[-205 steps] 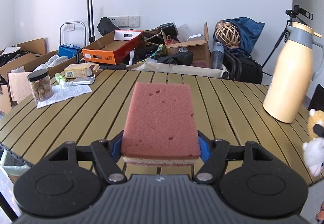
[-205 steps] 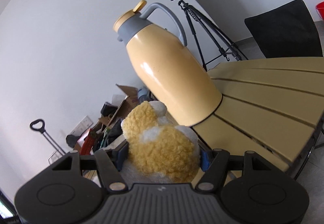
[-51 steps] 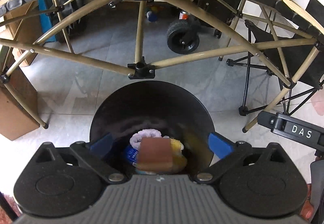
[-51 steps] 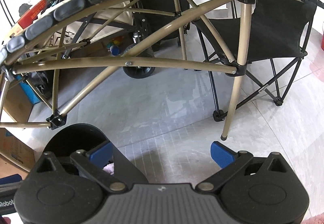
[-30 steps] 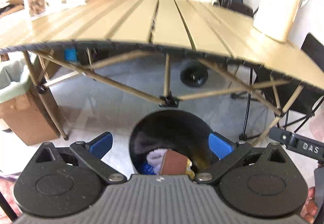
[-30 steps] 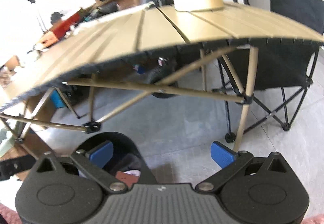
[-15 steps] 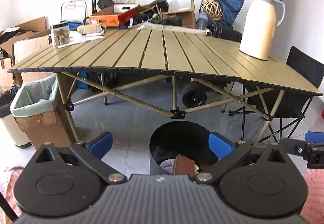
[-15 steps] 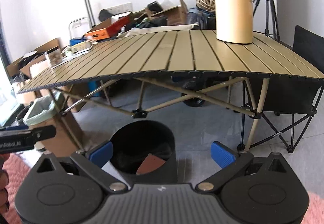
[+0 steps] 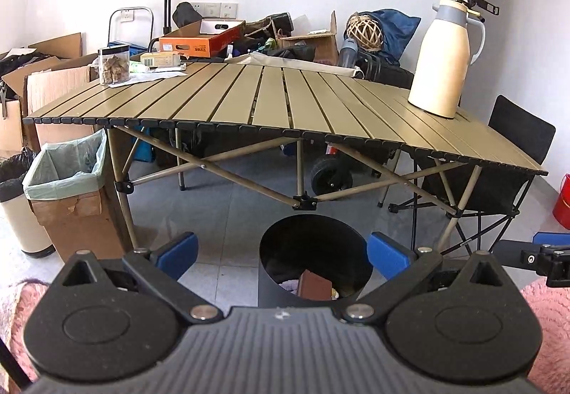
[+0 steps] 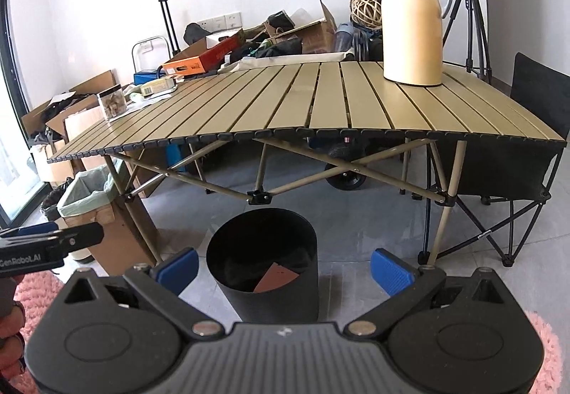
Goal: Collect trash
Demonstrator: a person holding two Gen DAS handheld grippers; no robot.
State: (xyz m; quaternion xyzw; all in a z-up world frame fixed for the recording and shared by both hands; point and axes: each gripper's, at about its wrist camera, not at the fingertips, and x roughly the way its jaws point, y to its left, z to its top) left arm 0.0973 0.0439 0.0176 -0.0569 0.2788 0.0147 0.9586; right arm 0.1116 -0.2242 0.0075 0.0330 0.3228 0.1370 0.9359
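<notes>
A round black bin (image 9: pixel 278 251) (image 10: pixel 228 273) stands on the grey floor in front of the folding table. The pink sponge (image 9: pixel 314 284) (image 10: pixel 277 278) lies inside it on other soft items. My left gripper (image 9: pixel 282 253) is open and empty, held above and behind the bin. My right gripper (image 10: pixel 284 268) is likewise open and empty, a little to the bin's right. Each gripper shows at the edge of the other's view, the right gripper (image 9: pixel 527 257) and the left gripper (image 10: pixel 46 246).
The slatted table (image 9: pixel 278 102) carries a cream thermos jug (image 9: pixel 441 62), a jar (image 9: pixel 114 65) and papers at its far left. A lined cardboard box (image 9: pixel 67 194) stands left of the table legs, a black folding chair (image 10: pixel 527 144) on the right. Clutter lines the back wall.
Both grippers have drawn up and back from the bin since a second ago. The tabletop now shows from above its edge, and the bin sits further away.
</notes>
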